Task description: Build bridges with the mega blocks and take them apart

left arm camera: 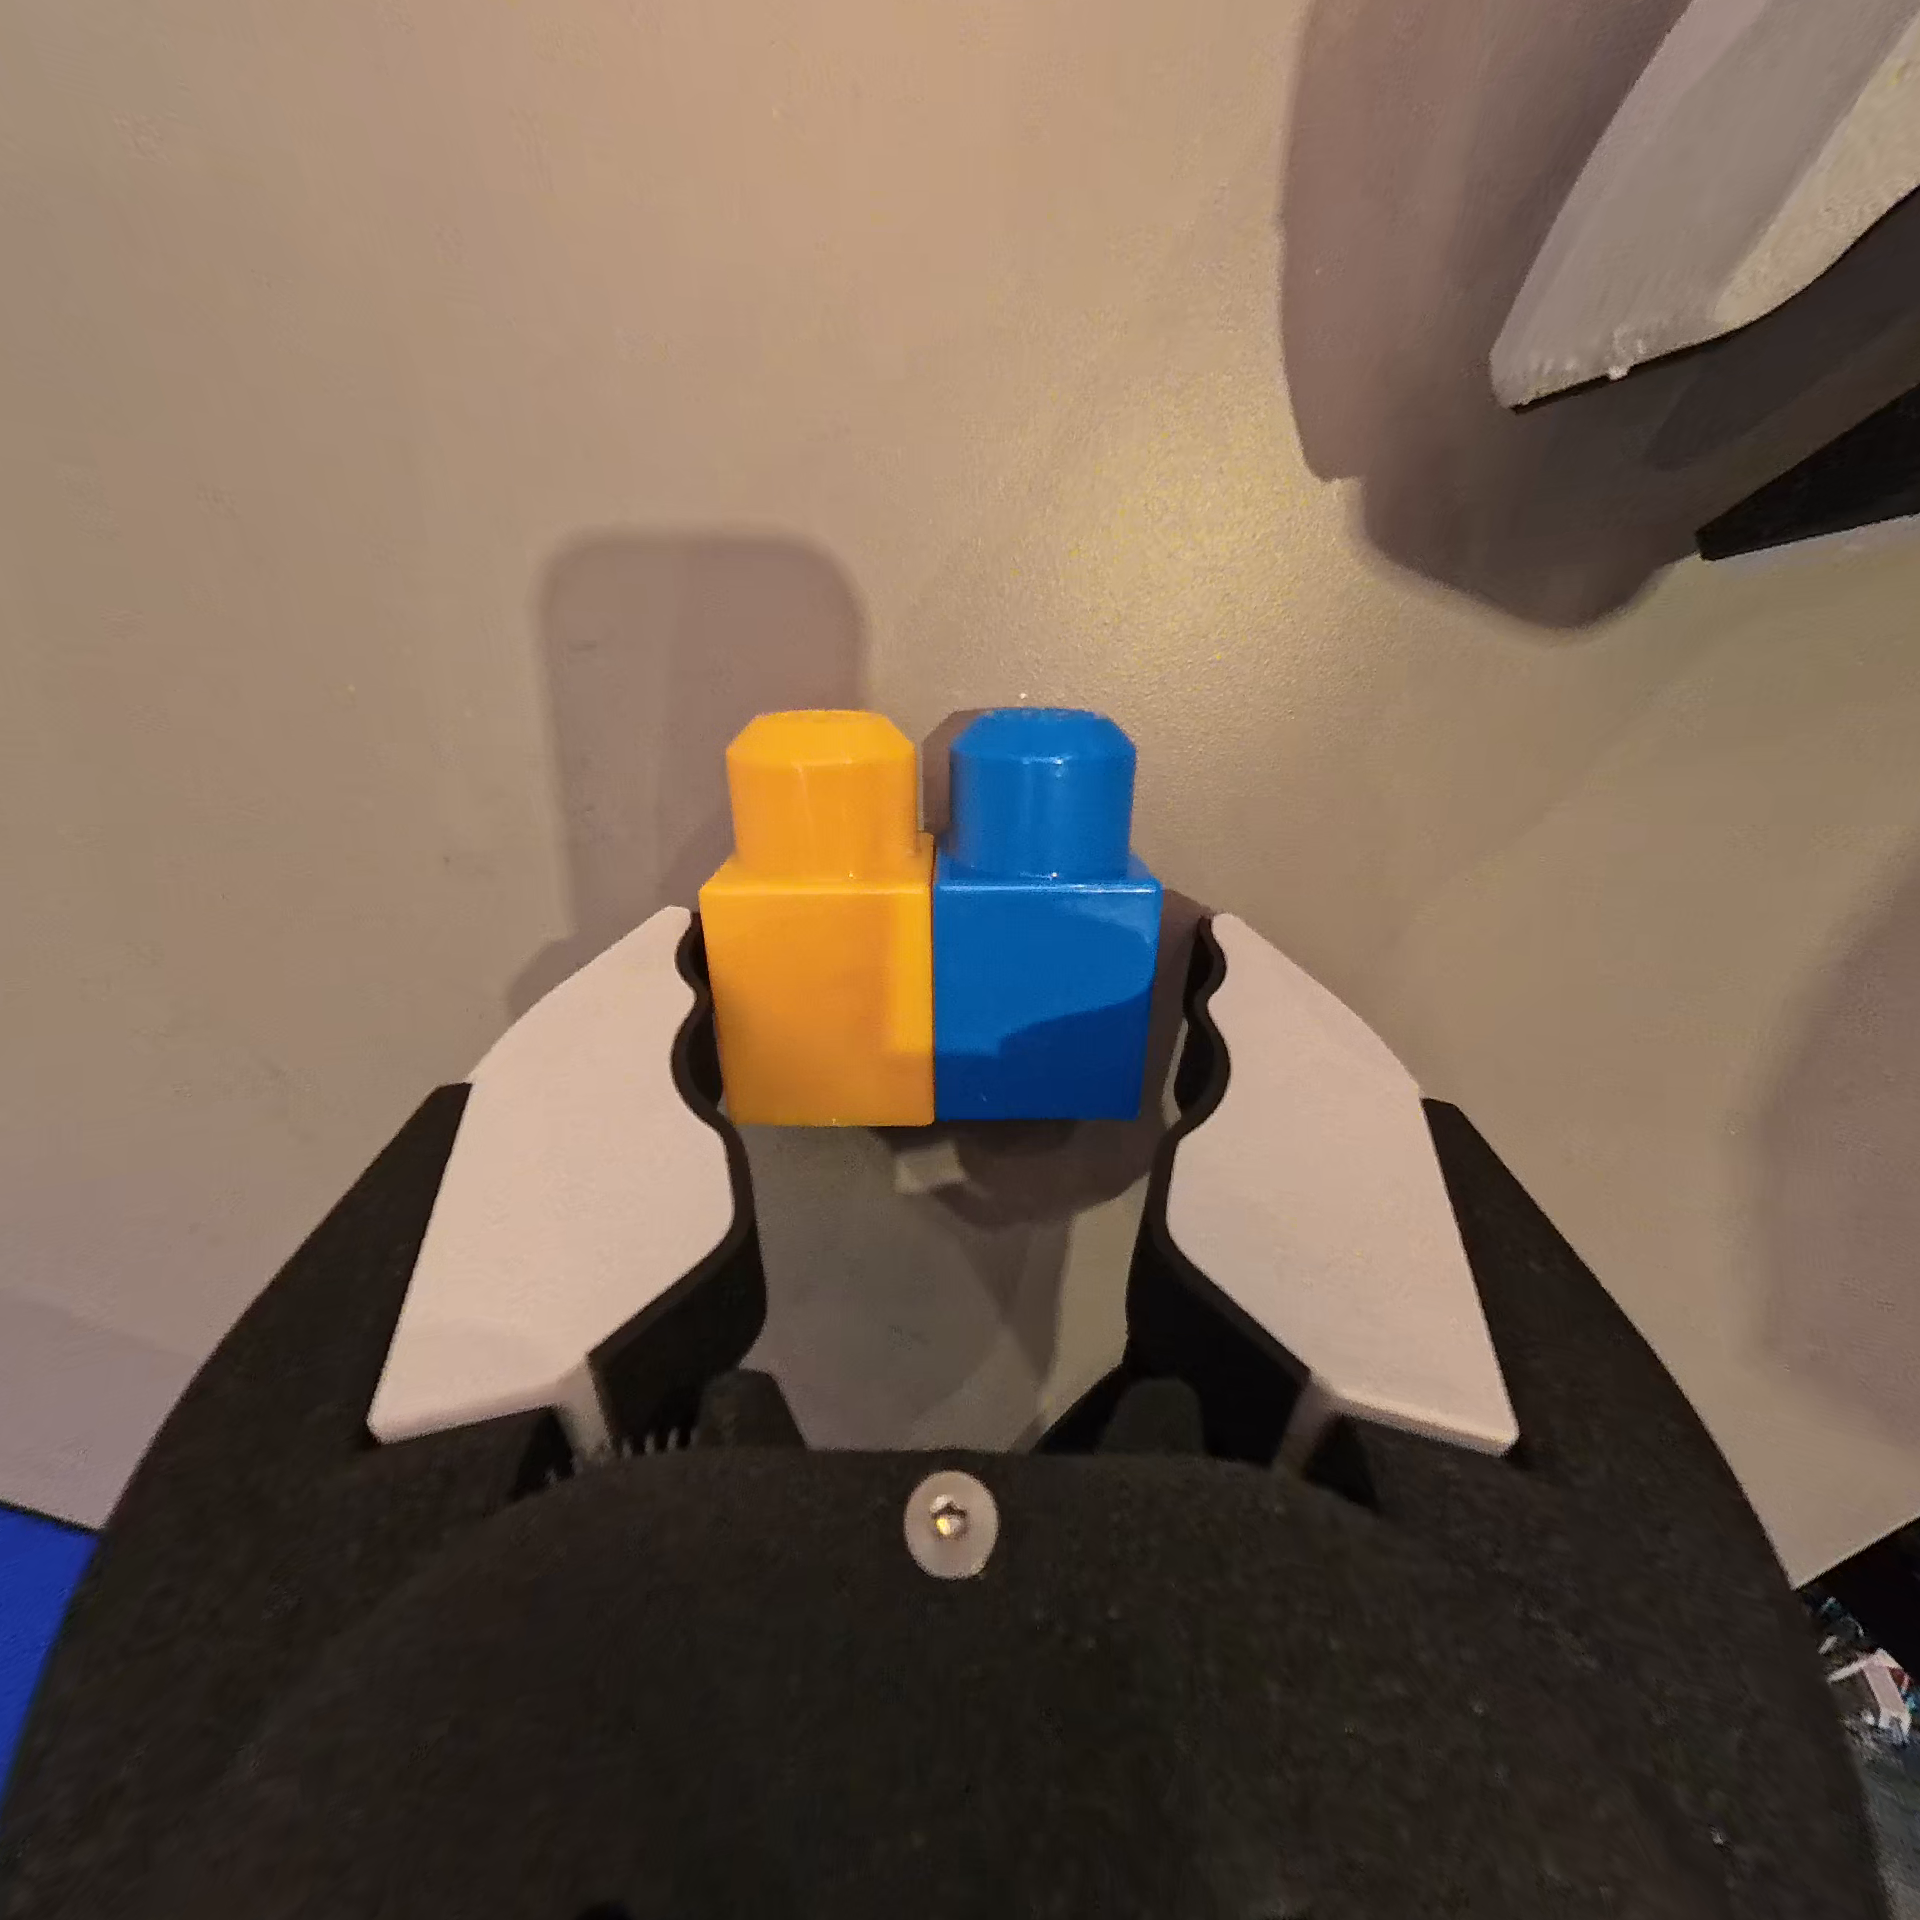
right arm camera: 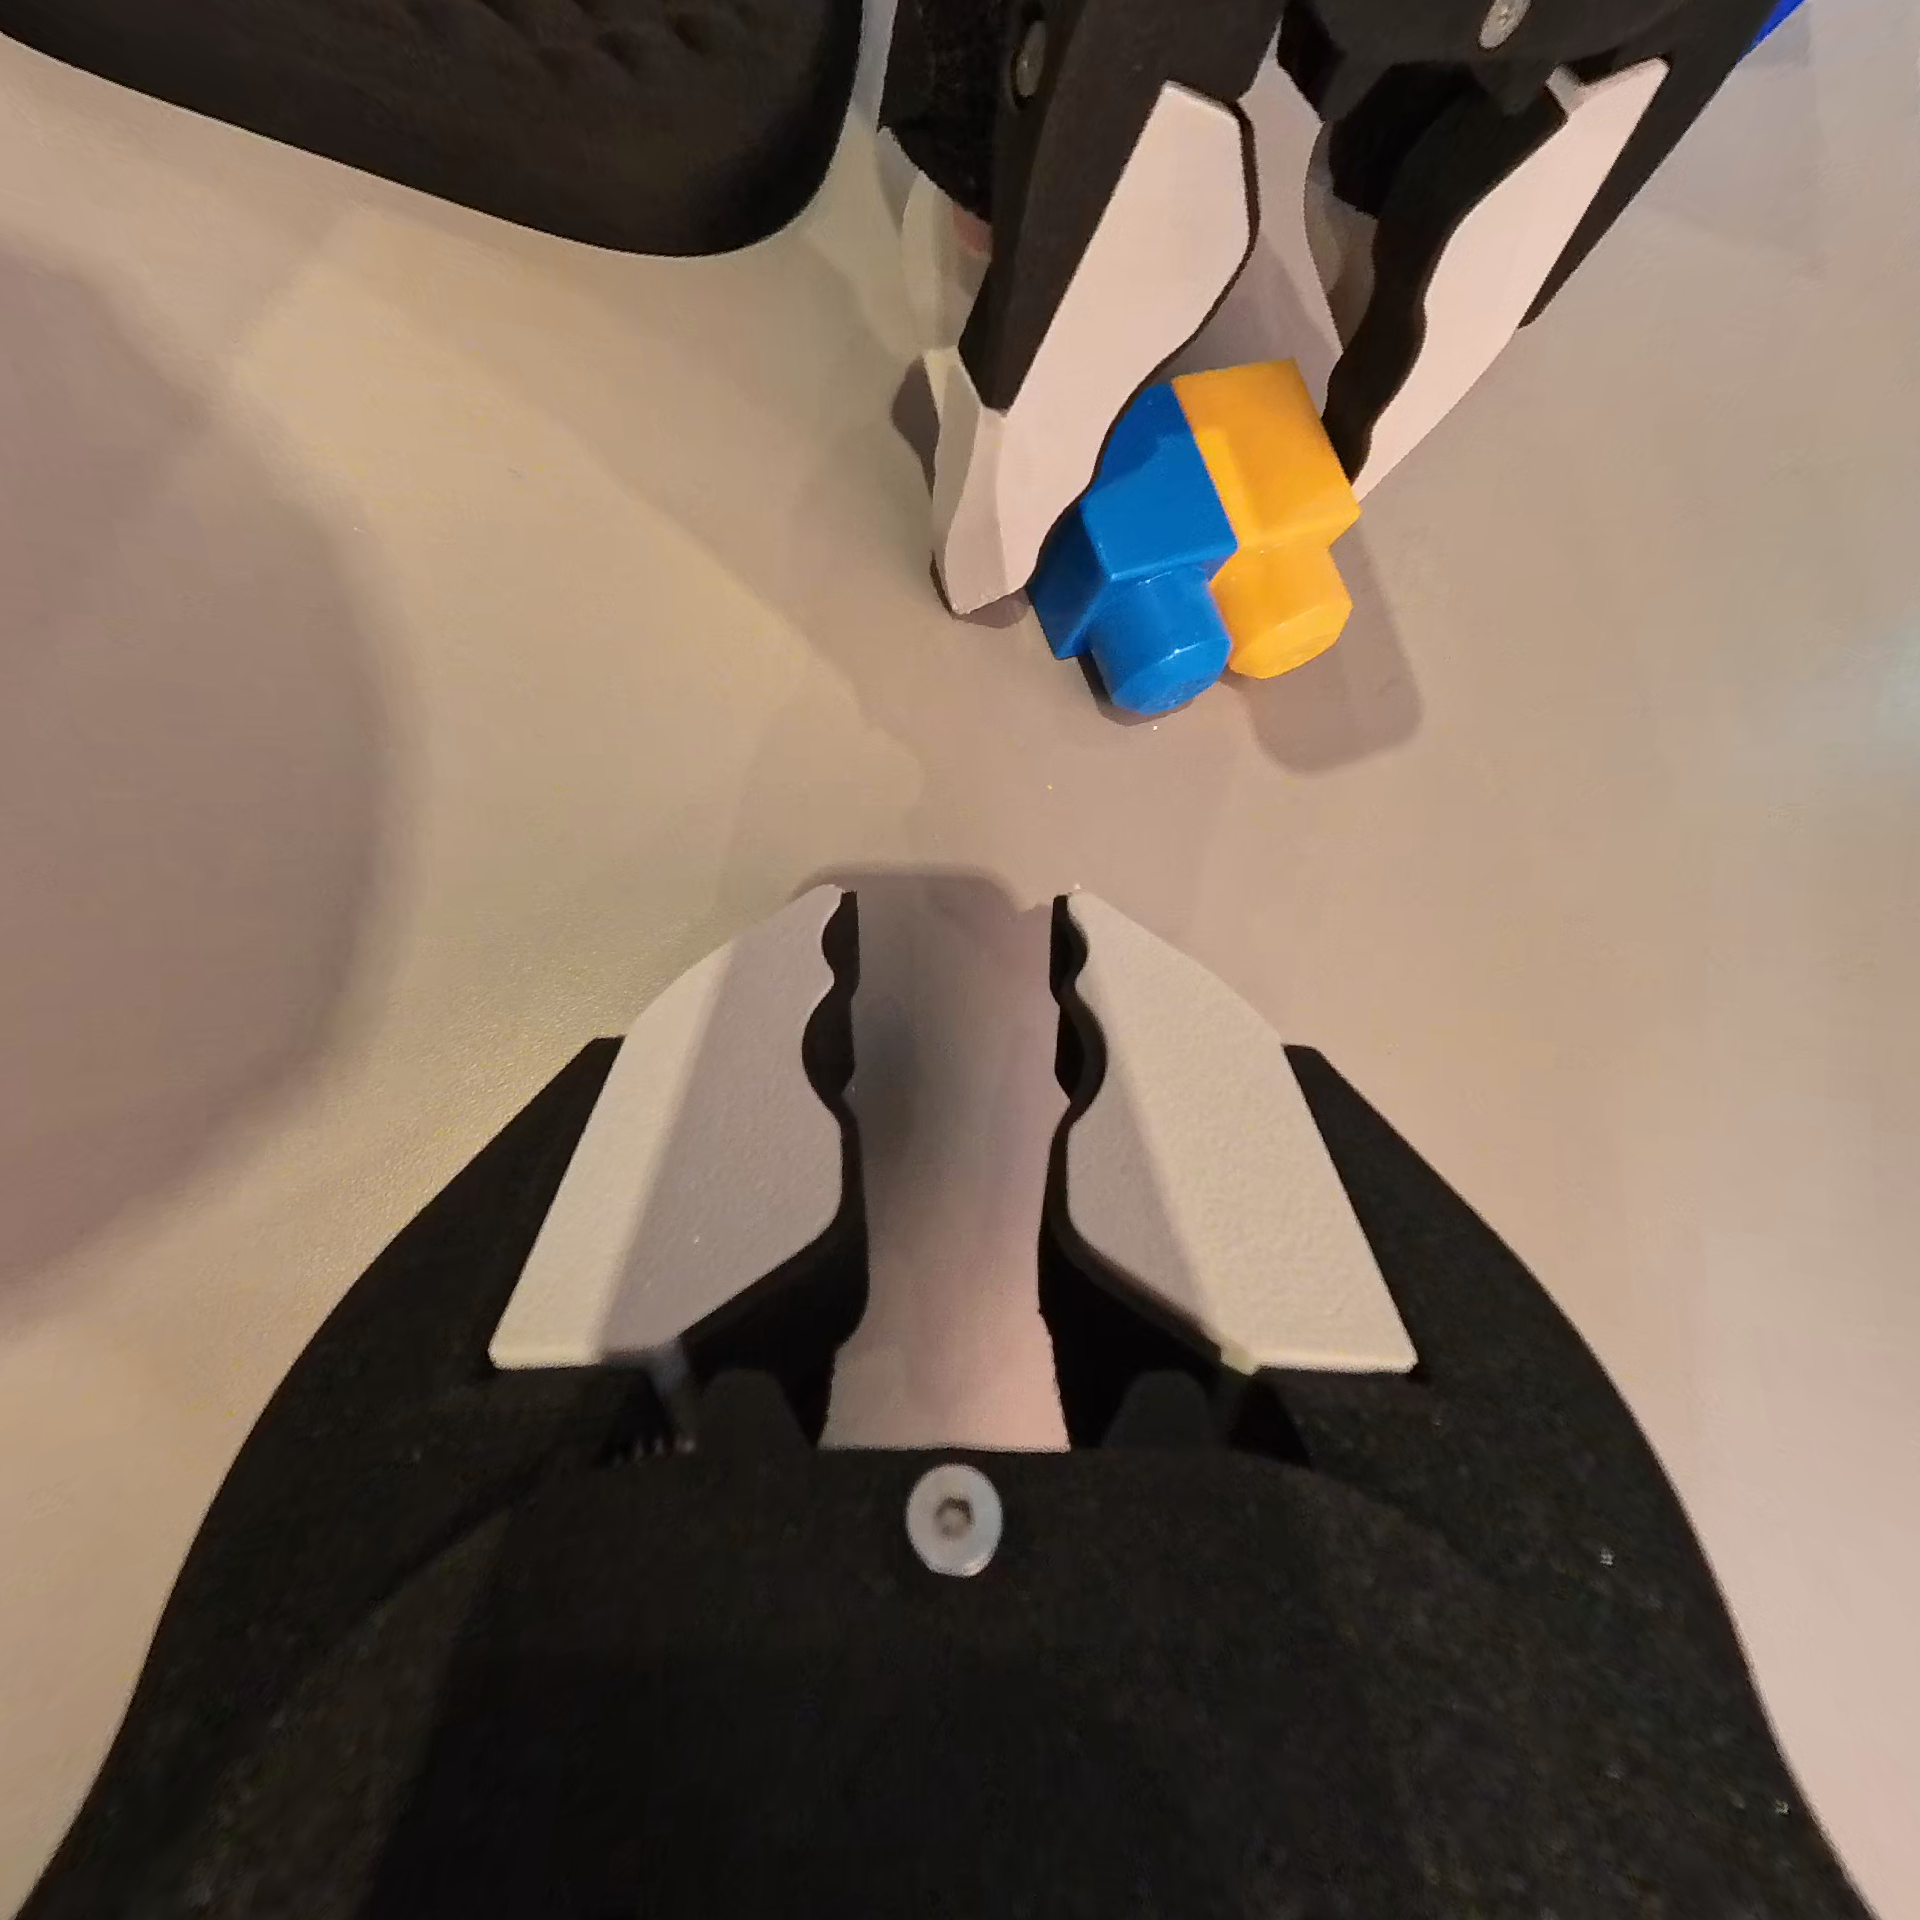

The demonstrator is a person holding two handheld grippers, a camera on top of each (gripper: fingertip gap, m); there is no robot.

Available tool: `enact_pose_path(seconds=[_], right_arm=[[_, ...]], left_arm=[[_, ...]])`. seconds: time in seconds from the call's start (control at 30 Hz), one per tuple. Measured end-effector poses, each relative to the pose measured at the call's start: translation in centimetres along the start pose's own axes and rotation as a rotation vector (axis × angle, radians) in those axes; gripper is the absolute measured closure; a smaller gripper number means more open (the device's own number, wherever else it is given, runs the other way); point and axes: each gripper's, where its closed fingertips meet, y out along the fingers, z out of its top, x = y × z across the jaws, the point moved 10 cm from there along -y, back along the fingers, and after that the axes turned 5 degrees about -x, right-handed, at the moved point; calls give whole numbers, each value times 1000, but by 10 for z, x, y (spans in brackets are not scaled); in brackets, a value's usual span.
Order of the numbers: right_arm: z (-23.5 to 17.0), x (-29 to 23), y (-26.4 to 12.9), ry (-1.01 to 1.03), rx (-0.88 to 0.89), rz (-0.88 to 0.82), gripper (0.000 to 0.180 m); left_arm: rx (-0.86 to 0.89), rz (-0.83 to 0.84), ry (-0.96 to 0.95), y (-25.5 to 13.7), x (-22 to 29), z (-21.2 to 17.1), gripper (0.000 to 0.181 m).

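Note:
An orange block (left arm camera: 821,987) and a blue block (left arm camera: 1039,997), each with one stud, sit side by side between the fingers of my left gripper (left arm camera: 945,925), studs pointing away from it. The gripper is shut on the pair: its left pad is on the orange block, its right pad close against the blue one. In the right wrist view the same gripper (right arm camera: 1164,535) reaches down from the top with the blue block (right arm camera: 1143,520) and orange block (right arm camera: 1278,488), low over the beige table (right arm camera: 416,623). My right gripper (right arm camera: 954,904) is open, empty, and short of the blocks.
A black padded object (right arm camera: 468,114) lies at the table's far left in the right wrist view. A finger of the right gripper (left arm camera: 1621,291) shows at the upper right of the left wrist view. Something blue (left arm camera: 31,1558) and some clutter (left arm camera: 1870,1683) lie past the table edge.

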Motion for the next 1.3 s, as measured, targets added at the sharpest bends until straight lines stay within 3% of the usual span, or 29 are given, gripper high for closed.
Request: enact_pose_path(seconds=[0.33, 0.43, 0.9, 1.13, 1.3], right_arm=[[0, 0, 0, -2, -2, 4, 145], [0, 0, 0, -2, -2, 5, 145], [1, -1, 0, -3, -1, 3, 145], [2, 0, -2, 0, 16, -3, 145], [1, 14, -27, 75, 97, -64, 145]], left_arm=[[-2, 0, 3, 0, -1, 0, 95], [4, 0, -1, -1, -3, -1, 106], [18, 1, -14, -1, -3, -2, 106], [95, 2, -37, -6, -5, -7, 106], [263, -60, -108, -19, -7, -11, 106]])
